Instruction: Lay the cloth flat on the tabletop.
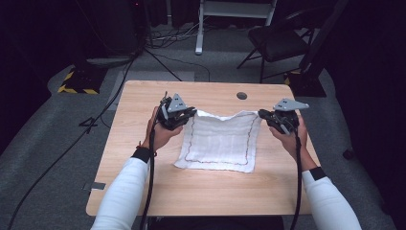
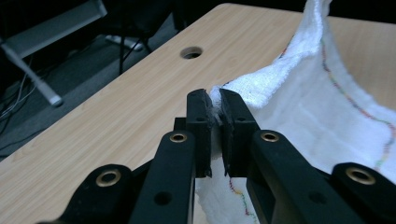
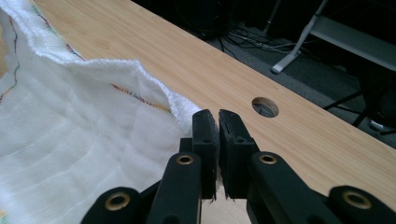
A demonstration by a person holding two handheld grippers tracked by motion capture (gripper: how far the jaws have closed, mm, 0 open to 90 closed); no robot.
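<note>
A white cloth (image 1: 220,141) with a coloured stitched border is spread on the wooden surface (image 1: 143,167), roughly at its middle. The near edge of the cloth lies flat on the wood; the two far corners are lifted off it, so the far edge sags between them.

The far left corner is pinched by the left hand-held gripper (image 1: 191,114), held in the person's left hand (image 1: 160,132). In the left gripper view the cloth (image 2: 303,107) is seen clamped between the two black jaws of the left hand-held gripper (image 2: 215,100), which are closed tight on a small fold of fabric, the rest rising up and to the right.

The far right corner is held by the right hand-held gripper (image 1: 263,115), carried in the right hand (image 1: 289,136). In the right gripper view the jaws of the right hand-held gripper (image 3: 216,119) are closed, with only a thin slit between them; the cloth (image 3: 79,135) meets the jaw tips at their left side. The corner itself is barely seen between the pads, but the lifted corner in the high view shows it is gripped.

A round hole (image 1: 242,95) is cut in the surface near the far edge, just beyond the cloth and between the two hand-held grippers. White sleeves (image 1: 124,191) are worn on both forearms. A dark chair (image 1: 277,40) stands on the grey floor beyond the surface, and cables (image 1: 172,36) are strewn there.
</note>
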